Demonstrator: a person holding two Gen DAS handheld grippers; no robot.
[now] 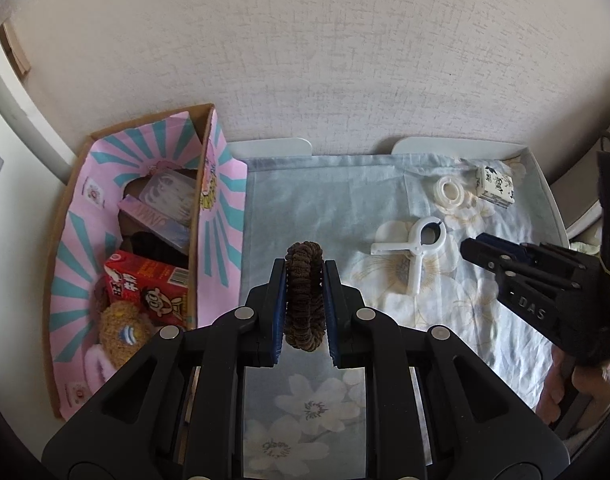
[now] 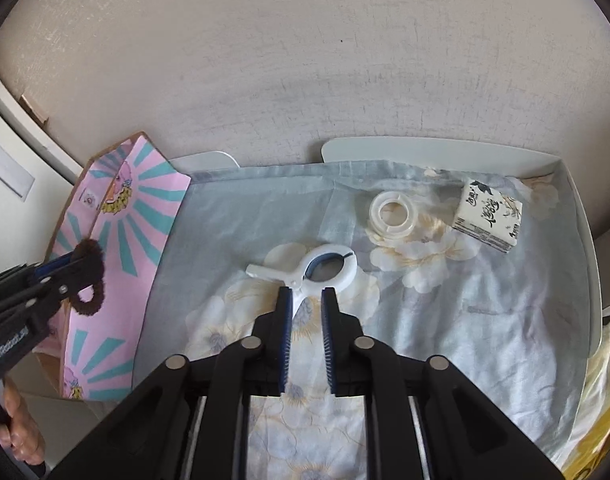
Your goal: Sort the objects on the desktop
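My left gripper (image 1: 304, 266) is shut on a brown hair scrunchie (image 1: 304, 292) and holds it above the floral cloth, just right of the pink-lined cardboard box (image 1: 221, 216). The scrunchie also shows in the right wrist view (image 2: 90, 276), in front of the box flap (image 2: 137, 216). My right gripper (image 2: 307, 294) is open, its fingertips either side of the handles of a white plastic clamp (image 2: 325, 270) that lies on the cloth. The clamp (image 1: 415, 246) and right gripper (image 1: 471, 246) also show in the left wrist view.
The box holds a red drink carton (image 1: 145, 292), a brown plush toy (image 1: 123, 336), a pink box (image 1: 153, 220) and a clear case (image 1: 171, 194). A white tape ring (image 2: 393, 214) and a tissue pack (image 2: 489, 218) lie at the back right. A white tray rim (image 2: 581, 240) bounds the cloth.
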